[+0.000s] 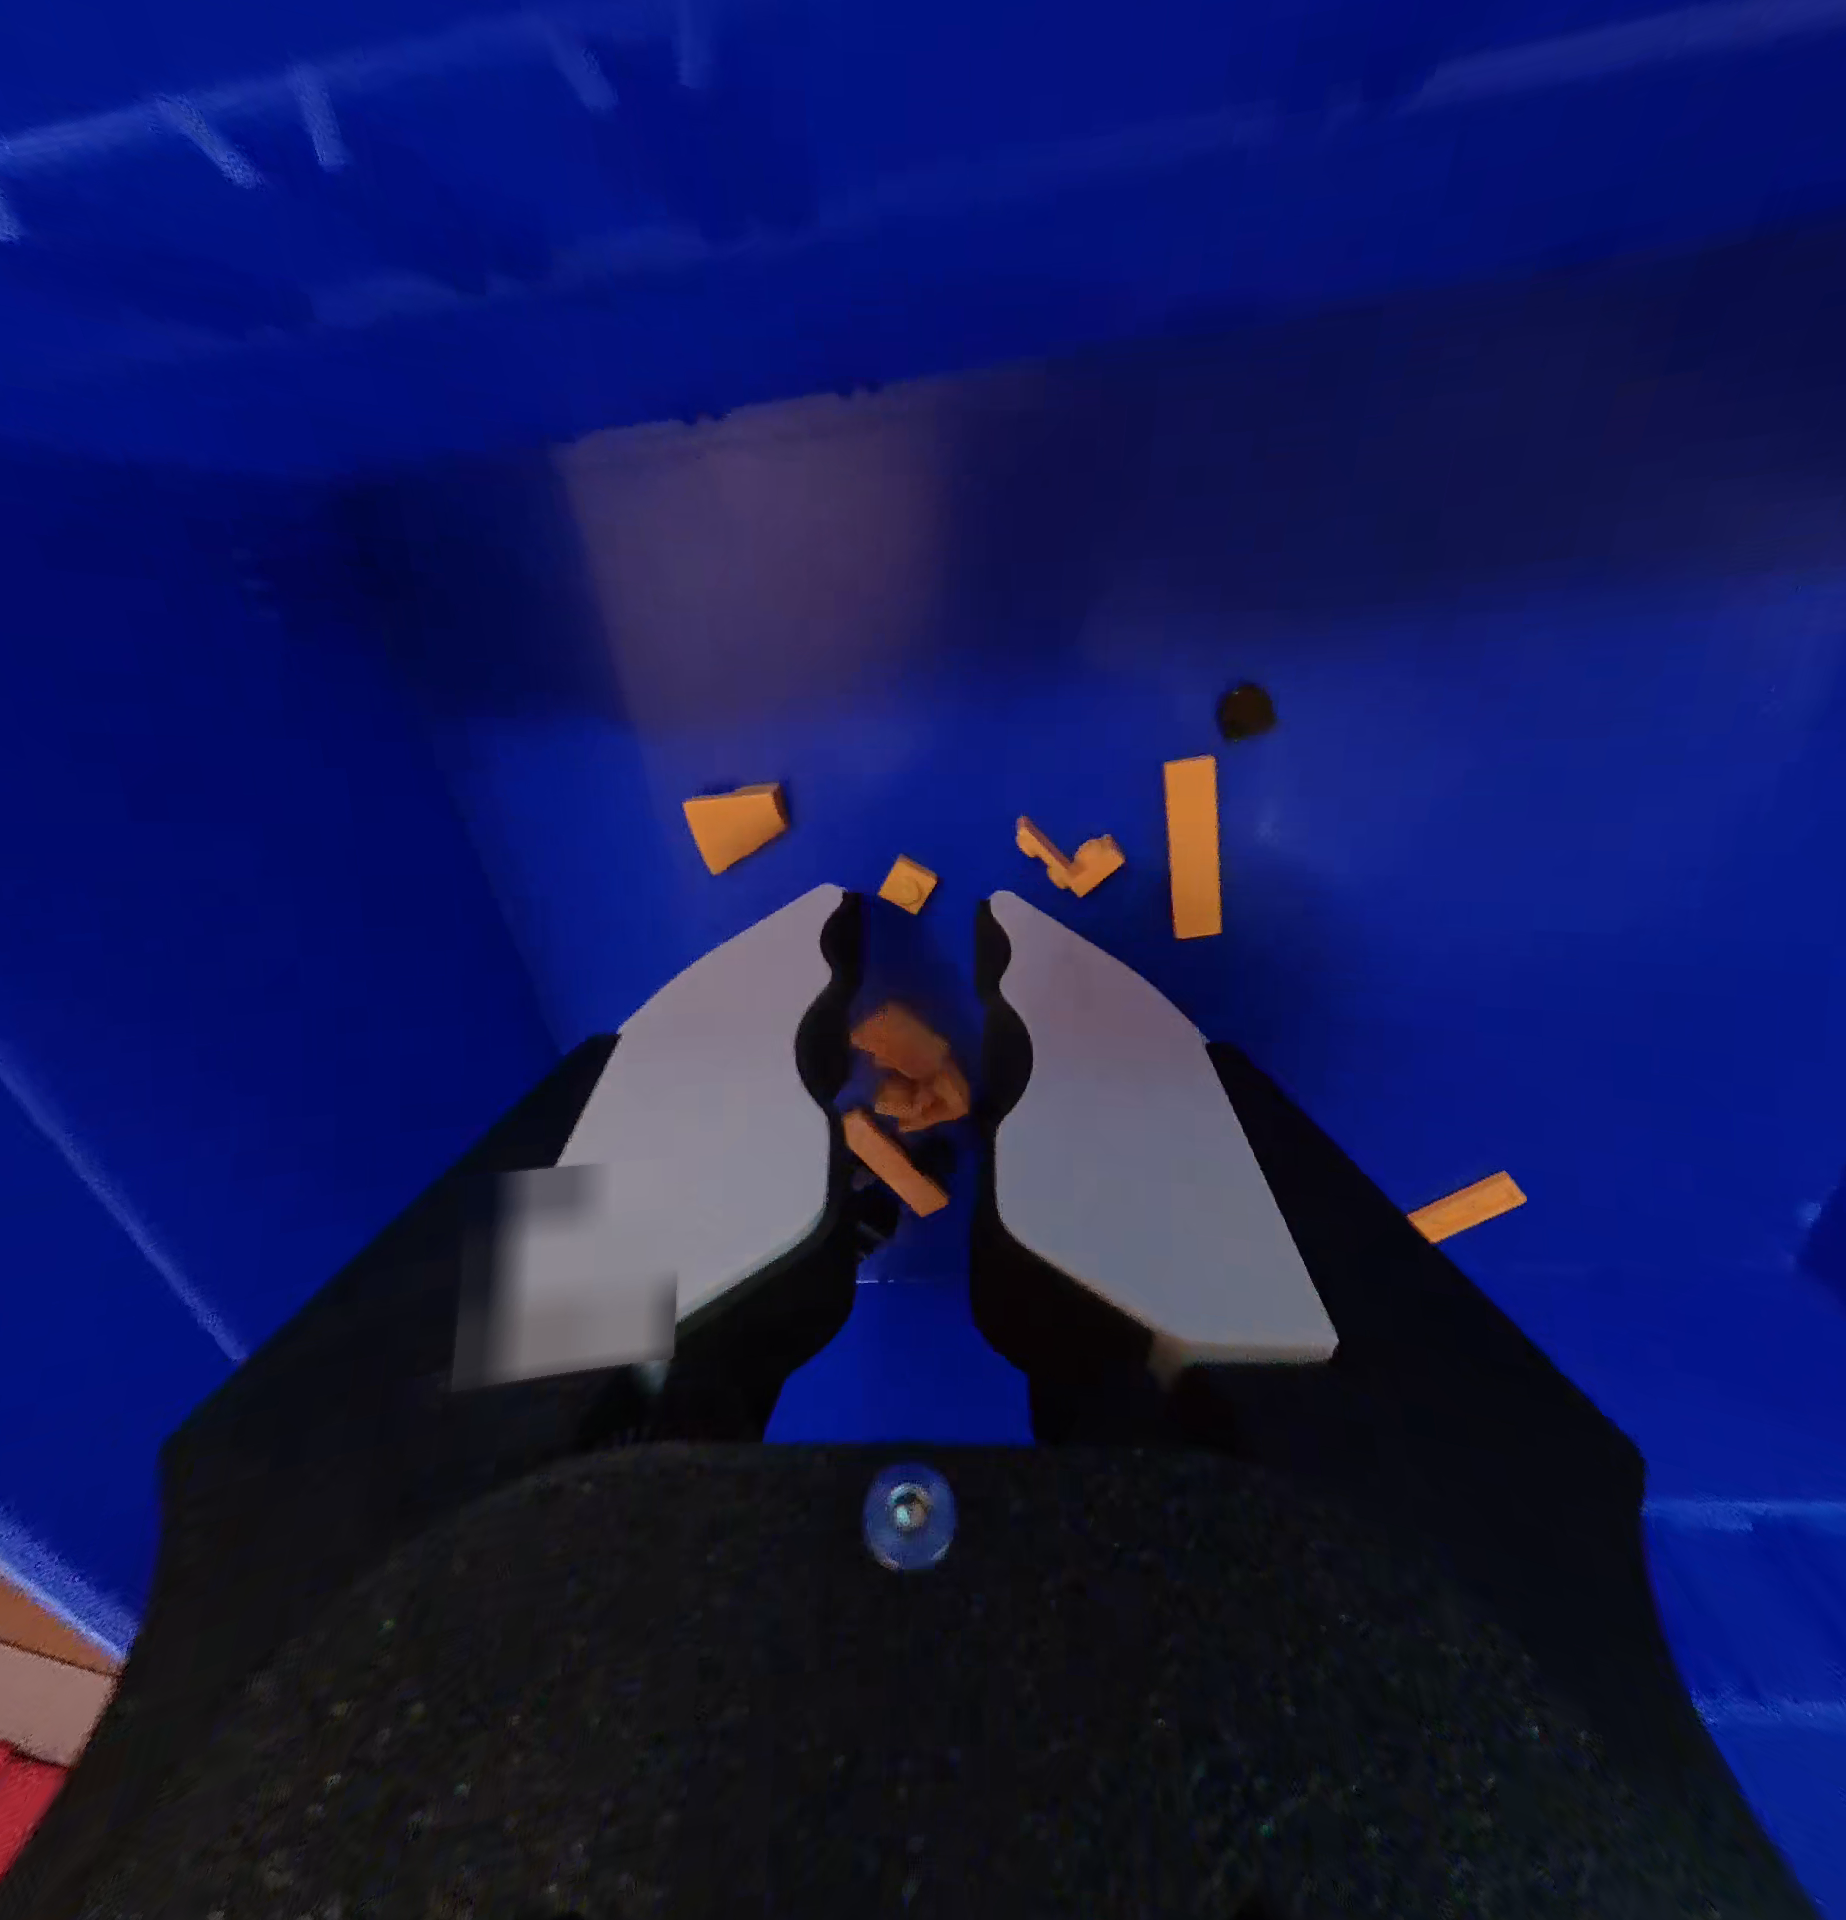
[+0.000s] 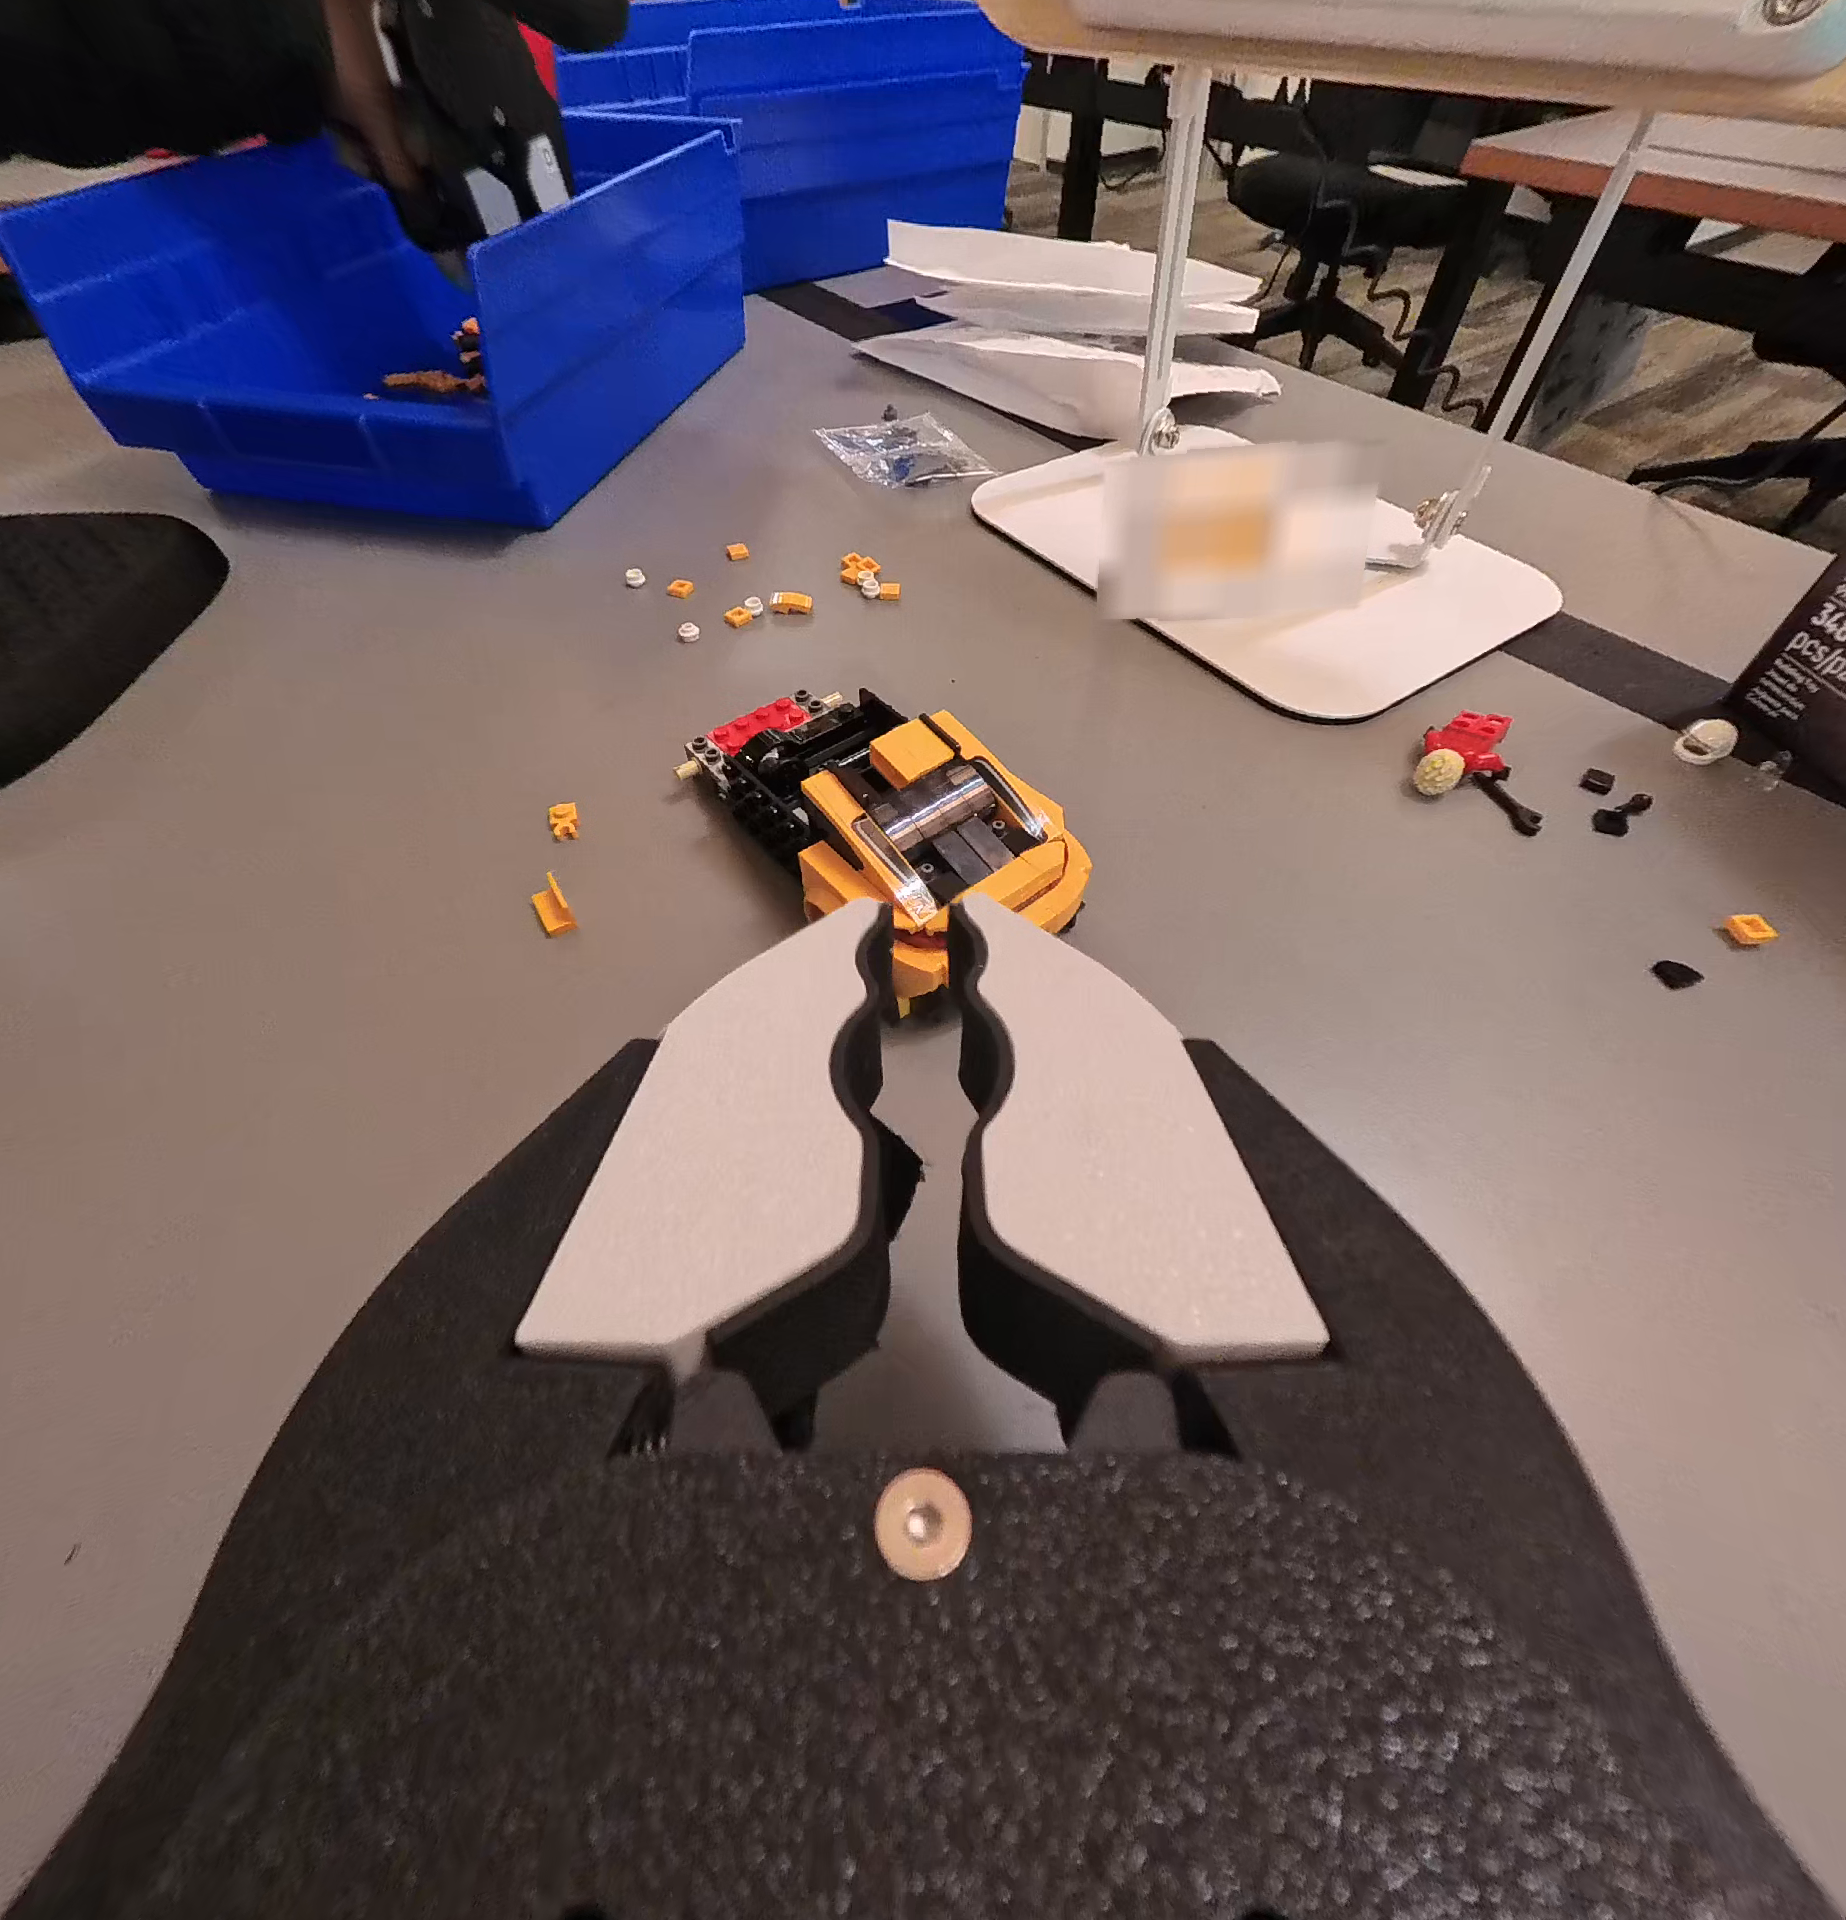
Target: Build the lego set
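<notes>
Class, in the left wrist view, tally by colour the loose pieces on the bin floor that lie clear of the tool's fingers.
Orange pieces: 5
Black piece: 1
Total: 6
Orange clump between the fingers: not counted, too jumbled.

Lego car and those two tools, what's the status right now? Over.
Left tool open, down inside the blue bin over loose orange pieces. Right tool open, tips at the part-built car's nose. Small pieces scattered beyond it.
</notes>
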The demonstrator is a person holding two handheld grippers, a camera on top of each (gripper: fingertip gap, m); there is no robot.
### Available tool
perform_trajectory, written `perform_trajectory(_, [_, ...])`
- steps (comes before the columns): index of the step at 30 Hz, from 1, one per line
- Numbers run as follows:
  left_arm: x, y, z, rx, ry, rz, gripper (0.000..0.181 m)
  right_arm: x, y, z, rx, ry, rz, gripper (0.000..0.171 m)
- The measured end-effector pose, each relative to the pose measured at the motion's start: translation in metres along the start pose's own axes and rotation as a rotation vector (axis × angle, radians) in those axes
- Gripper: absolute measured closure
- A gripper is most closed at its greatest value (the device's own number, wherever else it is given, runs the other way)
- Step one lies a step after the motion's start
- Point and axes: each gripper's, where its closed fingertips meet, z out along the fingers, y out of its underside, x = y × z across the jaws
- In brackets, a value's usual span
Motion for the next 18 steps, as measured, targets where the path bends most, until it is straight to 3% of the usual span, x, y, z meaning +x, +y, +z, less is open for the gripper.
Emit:
perform_trajectory(5, [-0.003, -0.001, 0.005, 0.004, 0.048, 0.003, 0.160, 0.000, 0.003, 0.002, -0.016, -0.003, 0.001, 0.162])
perform_trajectory(7, [0.001, -0.002, 0.006, 0.016, 0.099, -0.013, 0.173, 0.000, 0.004, 0.002, -0.017, -0.003, 0.001, 0.162])
perform_trajectory(11, [0.011, -0.004, 0.001, 0.024, 0.118, -0.016, 0.173, 0.000, 0.002, 0.001, -0.012, -0.002, -0.002, 0.162])
perform_trajectory(15, [0.045, -0.054, -0.060, 0.287, 0.067, 0.071, 0.174, -0.001, 0.000, 0.000, -0.003, -0.007, -0.003, 0.162])
perform_trajectory(18, [0.107, -0.100, -0.108, 0.433, 0.062, 0.198, 0.173, -0.003, -0.002, -0.001, 0.004, -0.011, -0.013, 0.162])
